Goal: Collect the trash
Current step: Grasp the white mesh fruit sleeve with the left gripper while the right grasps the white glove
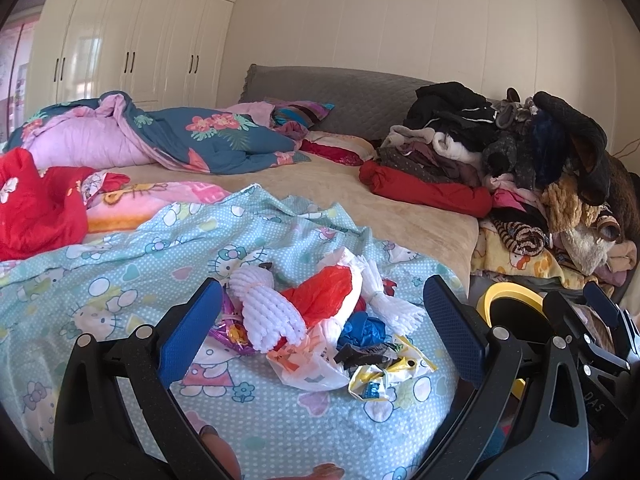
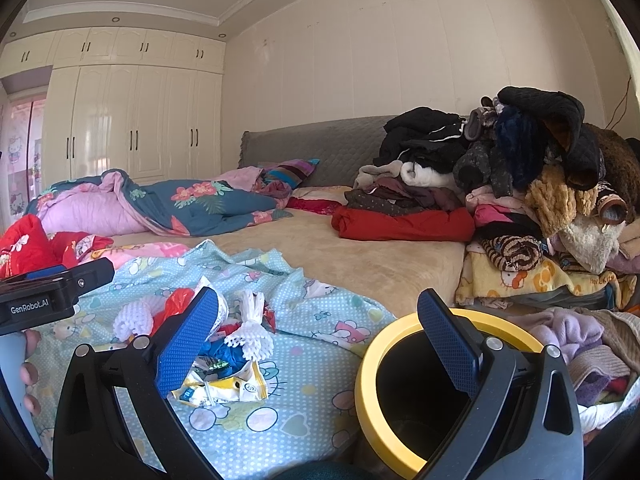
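A heap of trash lies on the light blue Hello Kitty sheet (image 1: 132, 280): white foam fruit nets (image 1: 268, 312), a red plastic bag (image 1: 324, 292), a blue bag (image 1: 360, 330), a clear bag (image 1: 308, 368) and a yellow-white wrapper (image 1: 384, 376). My left gripper (image 1: 320, 312) is open, its jaws either side of the heap. My right gripper (image 2: 320, 320) is open and empty, between the trash, with its wrapper (image 2: 224, 390) and foam net (image 2: 252, 332), and a black bin with a yellow rim (image 2: 368, 364). The bin also shows in the left wrist view (image 1: 508, 292).
A tall pile of clothes (image 2: 520, 184) fills the right side of the bed, with more clothes (image 2: 580, 340) beside the bin. A folded quilt (image 1: 180, 136) and red clothing (image 1: 36, 200) lie at the left. A wardrobe (image 1: 132, 40) stands behind.
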`<control>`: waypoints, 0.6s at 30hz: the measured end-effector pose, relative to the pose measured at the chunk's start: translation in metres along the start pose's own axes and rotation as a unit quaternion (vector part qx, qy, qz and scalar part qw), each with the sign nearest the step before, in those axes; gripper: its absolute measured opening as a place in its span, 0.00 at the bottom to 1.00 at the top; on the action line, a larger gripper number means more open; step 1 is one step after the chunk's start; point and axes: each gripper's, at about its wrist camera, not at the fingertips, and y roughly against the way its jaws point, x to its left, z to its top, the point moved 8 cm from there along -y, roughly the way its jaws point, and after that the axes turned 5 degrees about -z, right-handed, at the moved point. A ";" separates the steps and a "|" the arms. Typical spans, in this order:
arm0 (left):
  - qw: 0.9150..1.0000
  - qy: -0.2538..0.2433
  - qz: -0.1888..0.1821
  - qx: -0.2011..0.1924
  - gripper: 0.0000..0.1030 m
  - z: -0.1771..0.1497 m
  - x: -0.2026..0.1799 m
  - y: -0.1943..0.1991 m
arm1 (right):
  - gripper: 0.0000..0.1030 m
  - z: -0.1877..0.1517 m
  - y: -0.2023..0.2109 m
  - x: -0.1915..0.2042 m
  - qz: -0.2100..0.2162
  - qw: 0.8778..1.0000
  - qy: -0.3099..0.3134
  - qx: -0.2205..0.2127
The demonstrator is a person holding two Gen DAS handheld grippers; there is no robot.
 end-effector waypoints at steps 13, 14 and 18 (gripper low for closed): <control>0.999 0.040 0.029 -0.011 0.90 0.009 0.044 -0.001 | 0.94 0.015 -0.013 0.042 0.061 0.998 0.020 -0.001; 0.998 0.044 0.032 -0.011 0.90 0.009 0.048 -0.002 | 0.94 0.016 -0.014 0.046 0.066 0.998 0.021 0.001; 0.998 0.054 0.043 -0.015 0.90 0.010 0.063 0.000 | 0.94 0.017 -0.020 0.059 0.084 0.996 0.026 0.009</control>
